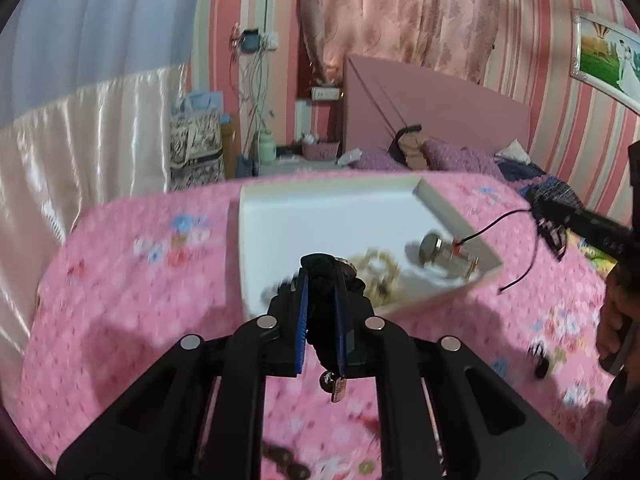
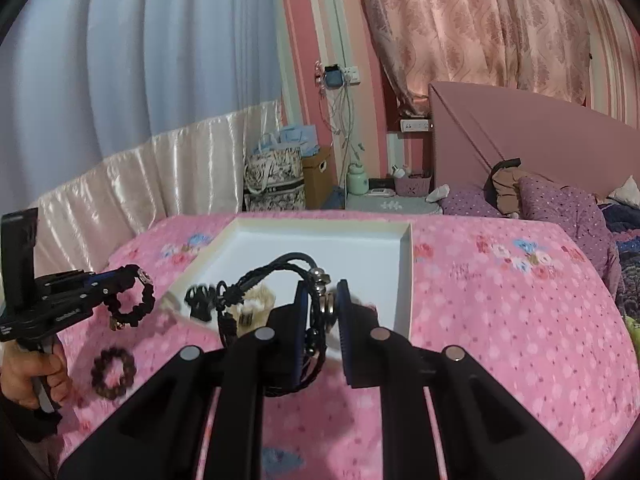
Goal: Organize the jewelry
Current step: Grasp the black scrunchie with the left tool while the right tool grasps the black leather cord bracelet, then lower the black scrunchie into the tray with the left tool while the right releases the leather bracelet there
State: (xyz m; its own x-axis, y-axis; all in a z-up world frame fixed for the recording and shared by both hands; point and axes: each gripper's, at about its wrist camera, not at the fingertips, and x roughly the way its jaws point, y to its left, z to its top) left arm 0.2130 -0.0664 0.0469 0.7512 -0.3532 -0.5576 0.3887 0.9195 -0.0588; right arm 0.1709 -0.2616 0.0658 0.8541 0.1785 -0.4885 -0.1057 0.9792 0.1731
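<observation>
A white shallow box (image 1: 320,216) lies on the pink floral bedspread; it also shows in the right wrist view (image 2: 406,280). It holds a cream bead bracelet (image 1: 380,270), a silver watch (image 1: 444,254) and a black hair claw (image 2: 200,300). My left gripper (image 1: 322,276) is shut on a black beaded bracelet (image 1: 322,308) with a metal charm, at the box's near edge; it shows from the side in the right wrist view (image 2: 136,300). My right gripper (image 2: 322,304) is shut on a black braided cord bracelet (image 2: 276,268) with metal beads, above the box's near edge.
A brown wooden bead bracelet (image 2: 114,374) lies on the bedspread left of the box. A small black item (image 1: 540,360) lies on the cover at the right. Purple pillows (image 2: 560,208) and a pink headboard (image 2: 540,140) stand behind. A nightstand with clutter (image 2: 384,196) is at the far edge.
</observation>
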